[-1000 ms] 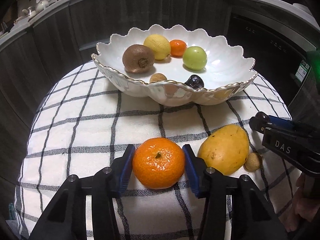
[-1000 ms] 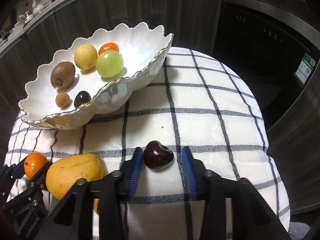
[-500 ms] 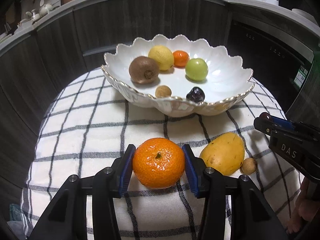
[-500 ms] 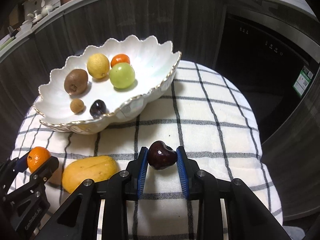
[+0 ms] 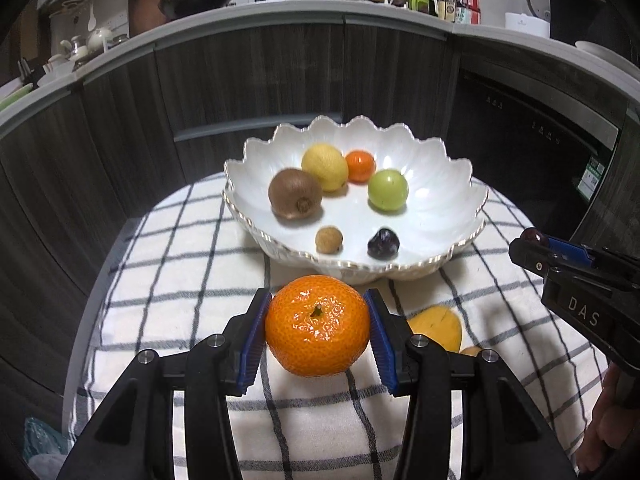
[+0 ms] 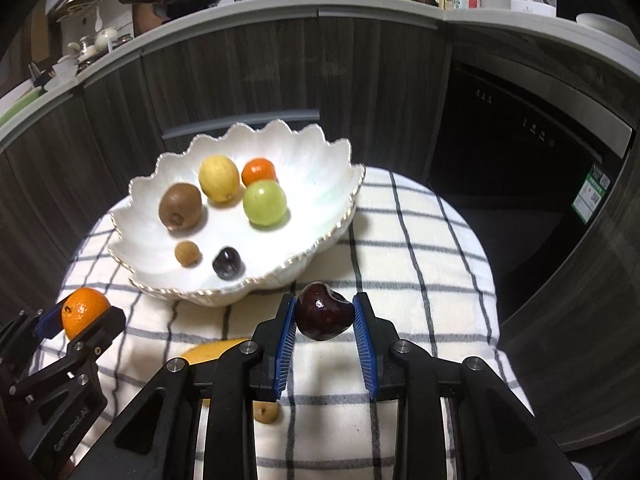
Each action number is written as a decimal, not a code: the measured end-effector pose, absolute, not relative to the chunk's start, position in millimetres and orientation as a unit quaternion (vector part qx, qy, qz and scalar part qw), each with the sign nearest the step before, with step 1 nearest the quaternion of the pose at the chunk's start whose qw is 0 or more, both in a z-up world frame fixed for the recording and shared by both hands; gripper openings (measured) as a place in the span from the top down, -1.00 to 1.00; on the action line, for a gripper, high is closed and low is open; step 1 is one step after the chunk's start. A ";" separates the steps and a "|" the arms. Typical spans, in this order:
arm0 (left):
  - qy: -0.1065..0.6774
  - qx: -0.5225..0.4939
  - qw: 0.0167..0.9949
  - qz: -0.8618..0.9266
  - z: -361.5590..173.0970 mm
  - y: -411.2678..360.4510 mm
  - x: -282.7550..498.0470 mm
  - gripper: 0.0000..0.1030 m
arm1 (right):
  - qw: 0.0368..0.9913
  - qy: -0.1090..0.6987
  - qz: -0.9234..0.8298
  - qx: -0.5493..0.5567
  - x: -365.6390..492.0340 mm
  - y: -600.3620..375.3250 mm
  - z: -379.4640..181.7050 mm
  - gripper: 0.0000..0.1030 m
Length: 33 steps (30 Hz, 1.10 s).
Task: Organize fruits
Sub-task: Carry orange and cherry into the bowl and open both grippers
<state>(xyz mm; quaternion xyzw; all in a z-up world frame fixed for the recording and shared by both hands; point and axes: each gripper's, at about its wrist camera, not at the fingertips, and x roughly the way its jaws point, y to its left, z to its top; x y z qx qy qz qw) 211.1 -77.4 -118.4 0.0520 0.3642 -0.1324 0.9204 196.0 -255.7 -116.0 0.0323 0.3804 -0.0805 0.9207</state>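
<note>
My left gripper [image 5: 318, 326] is shut on a large orange mandarin [image 5: 318, 326] and holds it above the checked cloth. The right gripper [image 6: 324, 318] is shut on a dark red cherry [image 6: 323, 317], also off the cloth. Beyond both stands a white scalloped bowl [image 5: 460, 184] holding a kiwi [image 5: 295, 199], a lemon [image 5: 325, 167], a small orange [image 5: 361, 165], a green fruit [image 5: 388, 190], a longan [image 5: 329, 240] and a dark cherry [image 5: 383, 244]. A yellow mango [image 5: 438, 326] and a small longan [image 6: 266, 411] lie on the cloth under the grippers, partly hidden.
The round table is covered by a white cloth with dark checks [image 6: 420, 248]. Dark wood cabinets [image 5: 260, 80] curve behind it, with a black appliance [image 6: 520, 140] at the right. The counter above carries pans, bottles and crockery. A hand [image 5: 608, 432] shows at the lower right.
Both grippers have risen with their fruit off the cloth. The right jaws closed onto the cherry. The bowl now sits lower and farther in both views, and the countertop has come into sight.
</note>
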 end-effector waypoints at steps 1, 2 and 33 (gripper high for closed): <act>0.361 0.052 0.922 -0.133 -115.0 -77.5 212.1 0.10 | 0.922 0.378 -0.079 0.033 196.7 -255.4 -112.8 0.42; 0.357 0.052 0.923 -0.133 -111.4 -77.5 212.9 0.10 | 0.923 0.375 -0.077 0.032 197.8 -254.9 -108.5 0.42; 0.347 0.056 0.928 -0.122 -104.4 -94.9 308.9 0.10 | 0.921 0.381 -0.054 0.052 282.9 -253.4 -105.2 0.42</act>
